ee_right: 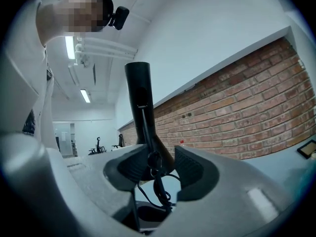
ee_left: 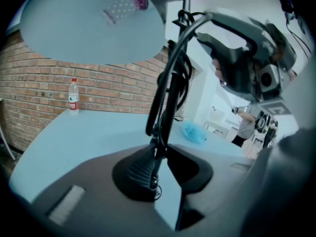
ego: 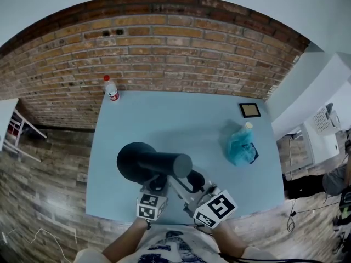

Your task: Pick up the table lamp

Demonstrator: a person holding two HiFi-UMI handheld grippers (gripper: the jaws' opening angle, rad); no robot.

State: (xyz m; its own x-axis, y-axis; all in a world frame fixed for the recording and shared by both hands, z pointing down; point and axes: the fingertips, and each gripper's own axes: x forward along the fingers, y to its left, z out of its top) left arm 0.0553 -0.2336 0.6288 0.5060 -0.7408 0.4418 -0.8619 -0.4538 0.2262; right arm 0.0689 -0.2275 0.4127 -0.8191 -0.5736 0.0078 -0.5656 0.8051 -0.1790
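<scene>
Bare forearms [ego: 127, 241] reaching forward side by side, left gripper [ee_left: 159, 166] tilted slightly downward, jaws clamped on the table lamp [ee_left: 165, 112] at its thin stem, right gripper [ee_right: 160, 168] just to its right, held level, jaws apart around the lamp's cable.

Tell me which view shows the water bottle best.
The left gripper view: the water bottle stands side-on, red cap and label plain. The head view shows it small, from above, at a far corner of the table. The right gripper view gives at most a speck.
</scene>
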